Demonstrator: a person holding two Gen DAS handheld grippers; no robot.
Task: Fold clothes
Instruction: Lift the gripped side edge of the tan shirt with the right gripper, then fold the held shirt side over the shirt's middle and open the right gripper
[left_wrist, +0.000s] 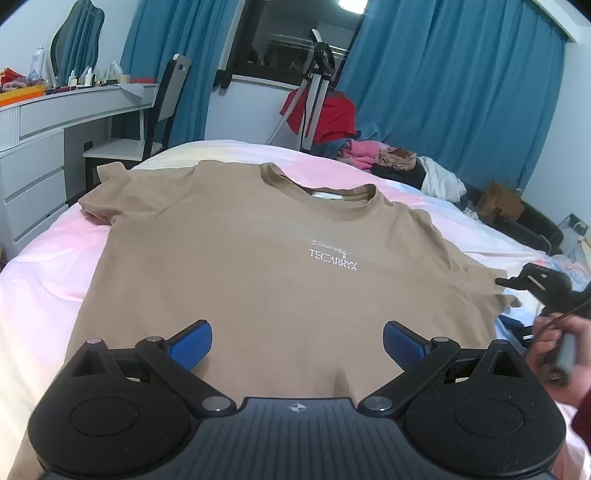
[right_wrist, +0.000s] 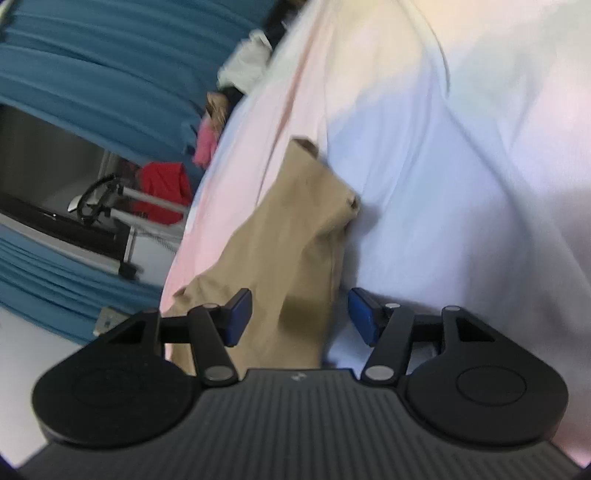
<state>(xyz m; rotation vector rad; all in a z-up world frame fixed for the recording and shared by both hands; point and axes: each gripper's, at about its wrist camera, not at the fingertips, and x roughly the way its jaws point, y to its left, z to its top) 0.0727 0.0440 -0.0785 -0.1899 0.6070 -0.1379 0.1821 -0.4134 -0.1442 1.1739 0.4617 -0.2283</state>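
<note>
A tan T-shirt (left_wrist: 258, 258) with white chest lettering lies spread flat, front up, on the bed. My left gripper (left_wrist: 297, 345) hangs open over its lower hem area, blue pads wide apart, nothing between them. The right gripper (left_wrist: 535, 286) appears in the left wrist view beside the shirt's right sleeve, held by a hand (left_wrist: 557, 347). In the right wrist view, which is rolled sideways, my right gripper (right_wrist: 300, 317) is open with the tan sleeve (right_wrist: 295, 229) lying between and beyond its blue pads; they do not pinch it.
The bed (left_wrist: 44, 266) has a pale pink and white cover. A pile of clothes (left_wrist: 388, 158) sits at its far right corner. A white dresser (left_wrist: 33, 147) and chair (left_wrist: 162, 110) stand left. Blue curtains (left_wrist: 461, 92) hang behind, with a stand (left_wrist: 317, 85) holding a red garment.
</note>
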